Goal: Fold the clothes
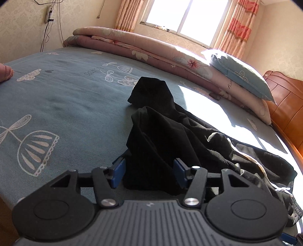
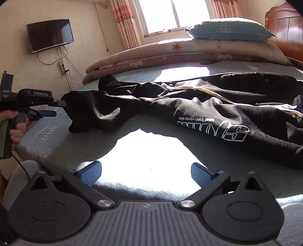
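The left claw (image 1: 149, 170) holds a bunched end of the black sweatshirt (image 2: 217, 113) between its blue pads (image 1: 119, 171), and that end is lifted a little off the bed (image 1: 66, 106). The right claw (image 2: 145, 173) is wide open with nothing in it, low over a sunny patch of the bed just in front of the sweatshirt. The sweatshirt lies crumpled across the bed, with white letters (image 2: 214, 130) on it. Behind the sweatshirt, a folded pink quilt (image 2: 170, 53) lies along the far side of the bed, with a blue pillow (image 2: 229, 28) on top. A window (image 1: 187, 15) is behind the quilt.
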`<state>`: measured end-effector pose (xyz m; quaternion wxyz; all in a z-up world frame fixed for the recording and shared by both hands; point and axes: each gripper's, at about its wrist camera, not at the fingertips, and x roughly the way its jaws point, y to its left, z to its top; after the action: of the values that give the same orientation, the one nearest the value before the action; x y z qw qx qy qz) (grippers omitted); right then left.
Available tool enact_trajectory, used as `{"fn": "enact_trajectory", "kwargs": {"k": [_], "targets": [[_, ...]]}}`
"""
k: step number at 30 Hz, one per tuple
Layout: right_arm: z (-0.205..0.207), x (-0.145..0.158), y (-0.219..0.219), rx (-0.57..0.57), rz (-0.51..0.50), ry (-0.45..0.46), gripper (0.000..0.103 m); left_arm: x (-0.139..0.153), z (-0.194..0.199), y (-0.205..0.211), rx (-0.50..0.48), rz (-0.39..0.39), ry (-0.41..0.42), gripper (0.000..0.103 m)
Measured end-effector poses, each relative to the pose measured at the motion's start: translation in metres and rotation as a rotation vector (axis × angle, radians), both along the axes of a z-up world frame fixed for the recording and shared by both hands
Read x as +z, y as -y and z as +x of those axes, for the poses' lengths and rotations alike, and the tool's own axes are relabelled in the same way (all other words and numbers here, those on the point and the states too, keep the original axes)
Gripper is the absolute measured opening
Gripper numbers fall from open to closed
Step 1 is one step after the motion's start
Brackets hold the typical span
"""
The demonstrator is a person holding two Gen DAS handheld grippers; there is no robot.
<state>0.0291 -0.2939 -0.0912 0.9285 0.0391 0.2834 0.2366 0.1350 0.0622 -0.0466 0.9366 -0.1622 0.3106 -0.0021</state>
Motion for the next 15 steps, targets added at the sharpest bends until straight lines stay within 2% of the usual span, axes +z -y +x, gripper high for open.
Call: {"fn": "enact_trajectory", "kwargs": {"k": [4, 6, 10, 12, 13, 14, 15], "targets": [[-0.008, 0.019, -0.019, 0.059, -0.055, 0.069, 0.102, -0.015, 0.010, 0.024, -0.055, 0.006, -0.024, 0.057], [-0.012, 0.019, -0.028, 0.079, -0.075, 0.071, 0.102, -0.020, 0.016, 0.033, -0.066, 0.013, -0.028, 0.057], [-0.018, 0.019, -0.041, 0.110, -0.109, 0.068, 0.102, -0.030, 0.030, 0.042, -0.014, -0.016, -0.044, 0.057], [-0.021, 0.018, -0.043, 0.111, -0.112, 0.063, 0.102, -0.035, 0.037, 0.043, 0.039, -0.014, -0.082, 0.053], [-0.021, 0.018, -0.043, 0.108, -0.113, 0.061, 0.102, -0.037, 0.038, 0.043, 0.059, -0.002, -0.095, 0.041], [-0.021, 0.019, -0.043, 0.103, -0.115, 0.059, 0.102, -0.038, 0.039, 0.043, 0.064, 0.003, -0.102, 0.021], [-0.022, 0.019, -0.043, 0.097, -0.117, 0.060, 0.102, -0.037, 0.037, 0.040, 0.065, 0.000, -0.103, 0.016]]}}
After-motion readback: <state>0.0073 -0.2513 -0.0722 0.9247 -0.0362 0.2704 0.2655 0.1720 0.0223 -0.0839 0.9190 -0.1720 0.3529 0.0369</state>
